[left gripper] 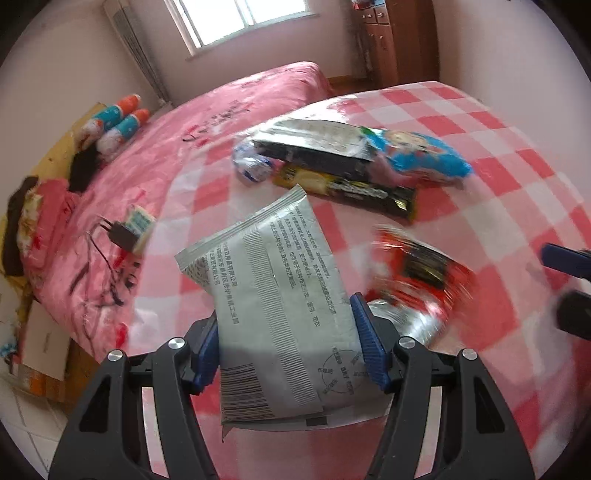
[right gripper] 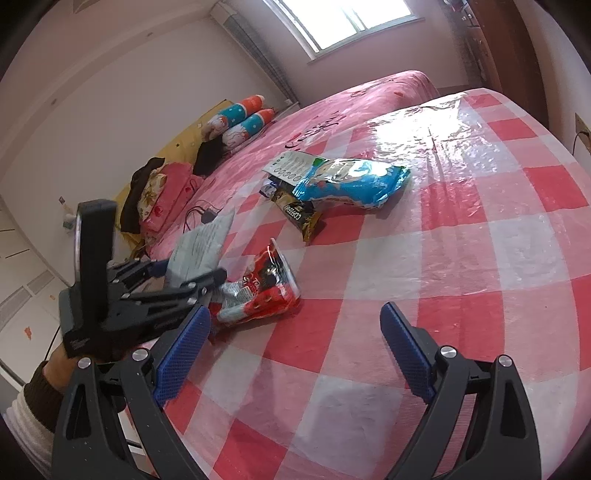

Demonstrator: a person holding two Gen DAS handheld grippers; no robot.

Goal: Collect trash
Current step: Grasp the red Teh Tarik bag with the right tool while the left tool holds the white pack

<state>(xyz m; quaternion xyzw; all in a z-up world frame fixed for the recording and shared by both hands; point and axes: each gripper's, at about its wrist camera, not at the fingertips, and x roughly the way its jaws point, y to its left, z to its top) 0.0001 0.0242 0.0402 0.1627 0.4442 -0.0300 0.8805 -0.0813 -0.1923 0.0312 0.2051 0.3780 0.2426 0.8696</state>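
With the left gripper (left gripper: 288,350) clamped on the grey packet (left gripper: 273,295) and lifted, the empty, wide-open right gripper (right gripper: 295,354) should next take the red wrapper (right gripper: 262,288)

daylight from window (right gripper: 351,22) | glare on tablecloth (right gripper: 443,122) | motion blur, prob. red packet (left gripper: 421,266) | fisheye edges dark
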